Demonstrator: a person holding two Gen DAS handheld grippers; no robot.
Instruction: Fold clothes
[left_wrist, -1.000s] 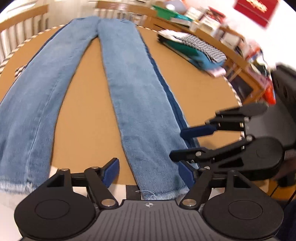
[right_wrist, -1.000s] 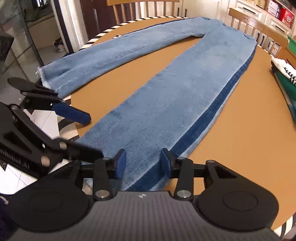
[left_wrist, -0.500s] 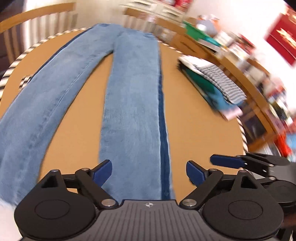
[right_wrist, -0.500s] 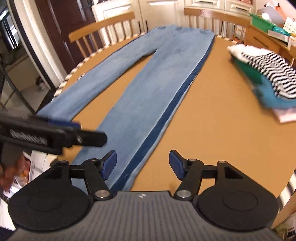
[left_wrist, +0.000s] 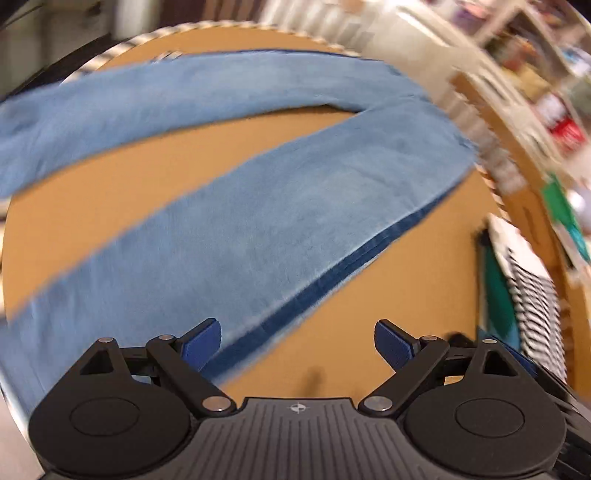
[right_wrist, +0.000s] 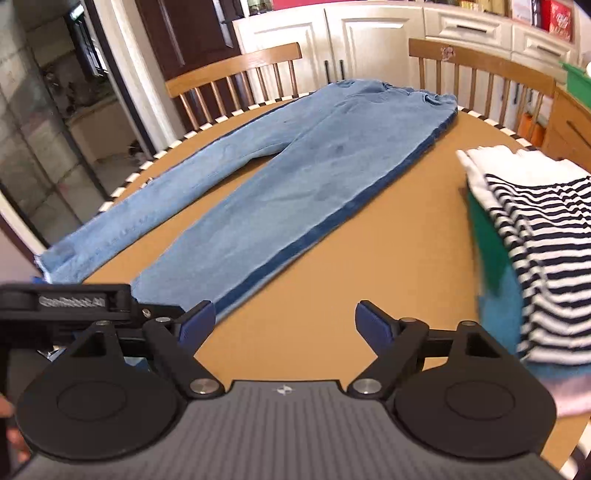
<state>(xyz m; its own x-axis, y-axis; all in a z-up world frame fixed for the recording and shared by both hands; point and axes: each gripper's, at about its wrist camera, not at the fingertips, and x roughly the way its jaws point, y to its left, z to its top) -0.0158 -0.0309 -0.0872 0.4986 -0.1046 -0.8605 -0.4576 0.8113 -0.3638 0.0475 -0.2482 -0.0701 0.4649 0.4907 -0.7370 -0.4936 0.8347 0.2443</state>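
Both claws have swung off the jeans' hem toward the bare side of the round brown surface (right_wrist: 388, 236) and now hang above it. Spread flat across that surface, the light-blue jeans (right_wrist: 295, 177) lie with legs parted in a V, waistband at the far edge, a dark-blue stripe down the outer seam. Beside them sits a stack of folded clothes (right_wrist: 535, 236), striped top uppermost. Left claw (left_wrist: 297, 341) and right claw (right_wrist: 284, 319) are both opening wide, with nothing between their pads.
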